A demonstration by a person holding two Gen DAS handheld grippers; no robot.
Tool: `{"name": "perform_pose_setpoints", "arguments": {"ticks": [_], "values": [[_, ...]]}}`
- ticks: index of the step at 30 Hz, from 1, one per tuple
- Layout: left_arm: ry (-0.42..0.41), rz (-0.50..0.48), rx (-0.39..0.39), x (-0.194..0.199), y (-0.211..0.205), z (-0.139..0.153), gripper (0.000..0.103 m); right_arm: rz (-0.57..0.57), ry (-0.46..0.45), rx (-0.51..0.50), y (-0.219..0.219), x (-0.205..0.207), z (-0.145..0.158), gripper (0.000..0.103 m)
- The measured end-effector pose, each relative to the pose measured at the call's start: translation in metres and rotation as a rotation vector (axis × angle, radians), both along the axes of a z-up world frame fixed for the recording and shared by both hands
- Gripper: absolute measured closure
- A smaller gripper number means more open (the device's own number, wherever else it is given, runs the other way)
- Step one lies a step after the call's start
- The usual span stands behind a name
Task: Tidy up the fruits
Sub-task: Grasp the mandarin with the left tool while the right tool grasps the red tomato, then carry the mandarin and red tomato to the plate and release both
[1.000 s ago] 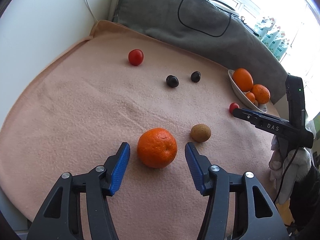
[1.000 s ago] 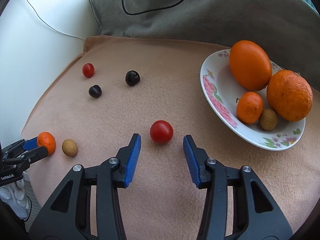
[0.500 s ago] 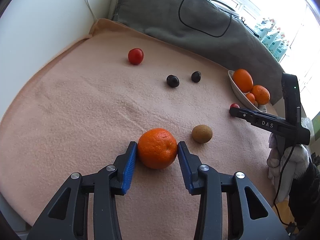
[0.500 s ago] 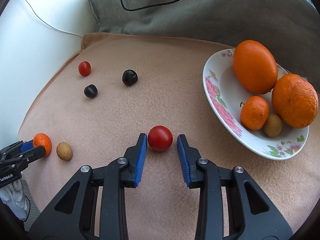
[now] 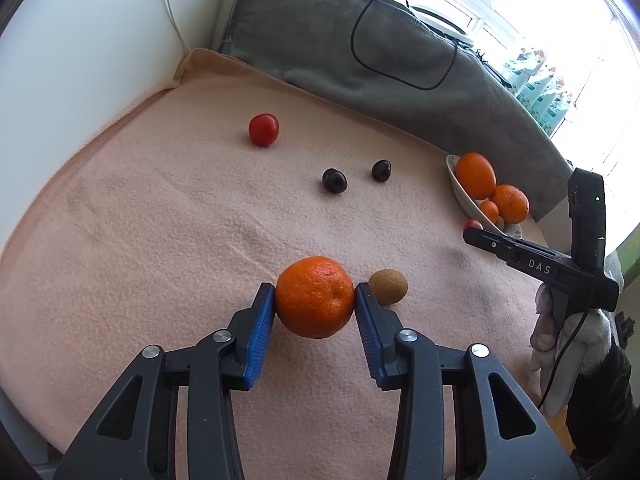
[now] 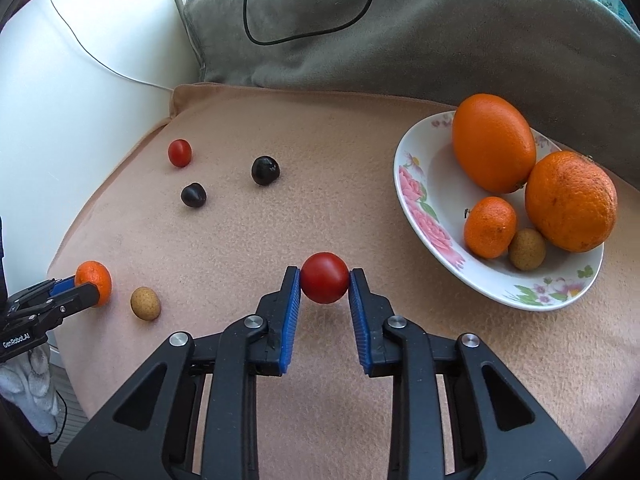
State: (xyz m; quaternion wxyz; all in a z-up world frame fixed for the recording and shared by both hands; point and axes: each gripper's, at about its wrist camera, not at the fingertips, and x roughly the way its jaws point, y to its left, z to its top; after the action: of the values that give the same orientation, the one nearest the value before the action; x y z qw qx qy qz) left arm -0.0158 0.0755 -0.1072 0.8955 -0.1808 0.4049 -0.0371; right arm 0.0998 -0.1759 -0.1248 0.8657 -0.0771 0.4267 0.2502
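My left gripper (image 5: 315, 294) is shut on a mandarin (image 5: 315, 297) resting on the peach blanket (image 5: 160, 240); its blue pads touch both sides. A small brown fruit (image 5: 388, 286) lies just right of it. My right gripper (image 6: 324, 280) is shut on a red tomato (image 6: 324, 277) on the blanket, left of the floral plate (image 6: 424, 216). The plate holds two big oranges (image 6: 493, 142), a mandarin (image 6: 490, 227) and a brown fruit (image 6: 527, 249). The left gripper with its mandarin (image 6: 94, 282) also shows at the left edge of the right wrist view.
A second red tomato (image 5: 263, 129) and two dark plums (image 5: 334, 180) (image 5: 381, 170) lie further back on the blanket. A grey cushion (image 5: 360, 40) with a black cable lines the back. A white wall (image 5: 80, 40) stands on the left. The blanket's edge drops off near me.
Both grippers moved forward and closed: the left onto the mandarin, the right onto the red tomato. The fruits have stayed on the blanket.
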Motion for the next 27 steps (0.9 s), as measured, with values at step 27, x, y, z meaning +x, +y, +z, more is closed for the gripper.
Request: {"name": "perform_pose_setpoints", "arguments": {"ticks": [27], "values": [[-0.114, -0.217, -0.011, 0.077, -0.084, 0.041, 0.064, -0.122, -0.091, 0.056, -0.066, -0.018, 0.043, 0.077]]}}
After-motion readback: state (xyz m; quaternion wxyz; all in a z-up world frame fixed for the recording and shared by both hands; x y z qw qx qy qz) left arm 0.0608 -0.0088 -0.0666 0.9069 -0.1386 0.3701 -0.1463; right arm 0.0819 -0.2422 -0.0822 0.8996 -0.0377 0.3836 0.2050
